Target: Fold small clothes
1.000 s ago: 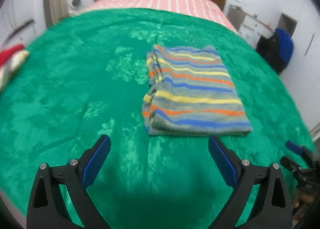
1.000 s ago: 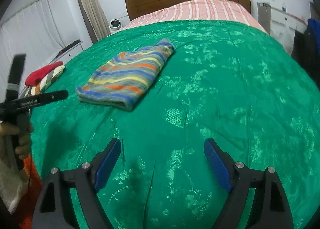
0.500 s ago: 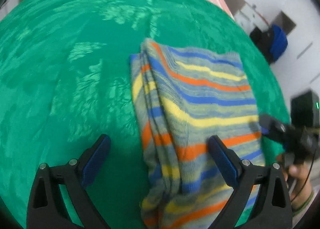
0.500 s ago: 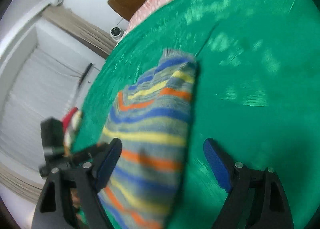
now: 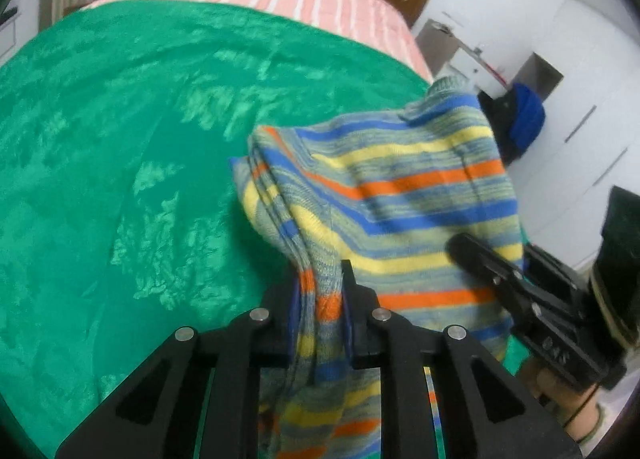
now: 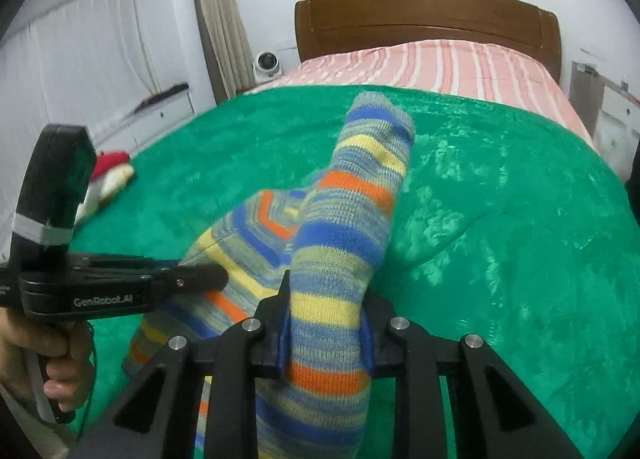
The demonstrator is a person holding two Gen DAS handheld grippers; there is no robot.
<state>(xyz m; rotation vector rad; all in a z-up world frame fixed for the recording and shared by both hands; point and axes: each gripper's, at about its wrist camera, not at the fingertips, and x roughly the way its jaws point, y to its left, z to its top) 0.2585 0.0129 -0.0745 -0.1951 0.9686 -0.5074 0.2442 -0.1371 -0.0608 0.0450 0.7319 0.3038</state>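
Note:
A folded striped knit garment (image 5: 400,195), grey with blue, yellow and orange bands, is lifted off the green bedspread (image 5: 120,139). My left gripper (image 5: 320,299) is shut on its left edge. My right gripper (image 6: 326,323) is shut on its other edge; the garment (image 6: 344,227) drapes over it and hangs below. Each gripper shows in the other's view: the right one (image 5: 520,291) at the right, the left one (image 6: 120,287) at the left, held by a hand.
The green bedspread (image 6: 500,219) covers a bed with a pink striped sheet (image 6: 420,63) and a wooden headboard (image 6: 420,15). A red and white cloth (image 6: 108,175) lies at the bed's left edge. A dark and blue bag (image 5: 520,119) sits by the right wall.
Both grippers, open a second ago, have closed on opposite edges of the garment. The garment, flat on the bed before, is now lifted and hanging between them.

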